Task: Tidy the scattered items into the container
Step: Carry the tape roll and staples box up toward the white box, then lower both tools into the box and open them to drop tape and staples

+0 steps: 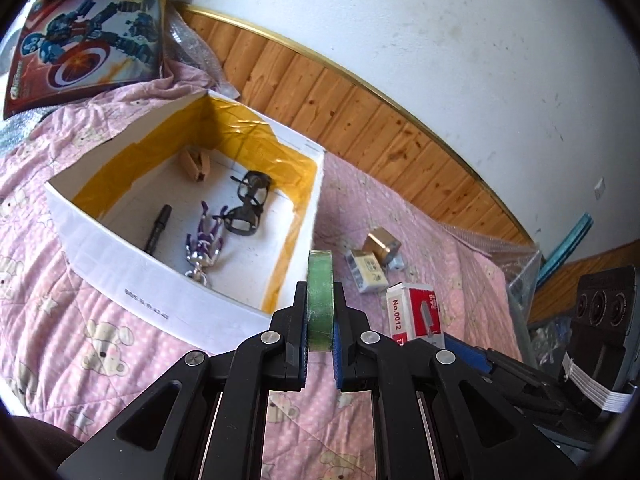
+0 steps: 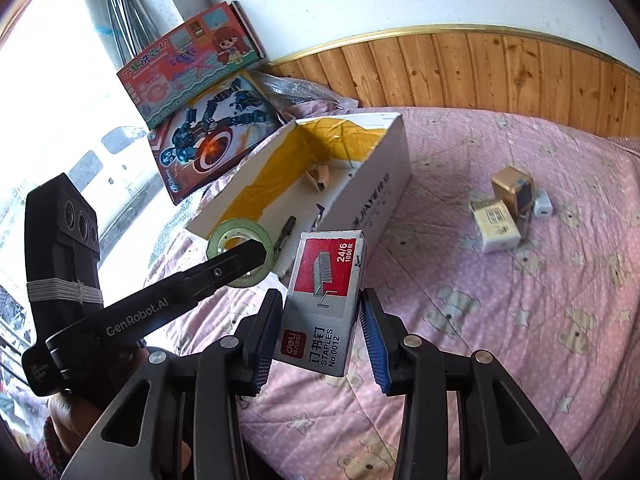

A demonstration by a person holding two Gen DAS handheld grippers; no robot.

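Observation:
My left gripper (image 1: 320, 294) is shut on a green tape roll (image 1: 320, 280), held on edge just above the near right corner of the white box (image 1: 120, 280) with yellow-taped inner walls. In the right wrist view the tape roll (image 2: 219, 240) and left gripper (image 2: 256, 254) hang by the white box's (image 2: 380, 184) near end. My right gripper (image 2: 321, 296) is shut on a red and grey staples box (image 2: 324, 300), lifted over the pink quilt. Inside the white box lie black glasses (image 1: 248, 208), a black pen (image 1: 158, 228), a purple keychain figure (image 1: 204, 240) and a wooden clip (image 1: 196, 164).
Loose on the quilt right of the white box lie a gold cube (image 2: 512, 188), a white eraser (image 2: 498, 228) and a small white plug (image 2: 542, 202). Two toy cartons (image 2: 208, 136) lean behind the white box. A wooden wall panel (image 2: 500, 72) runs along the far side of the bed.

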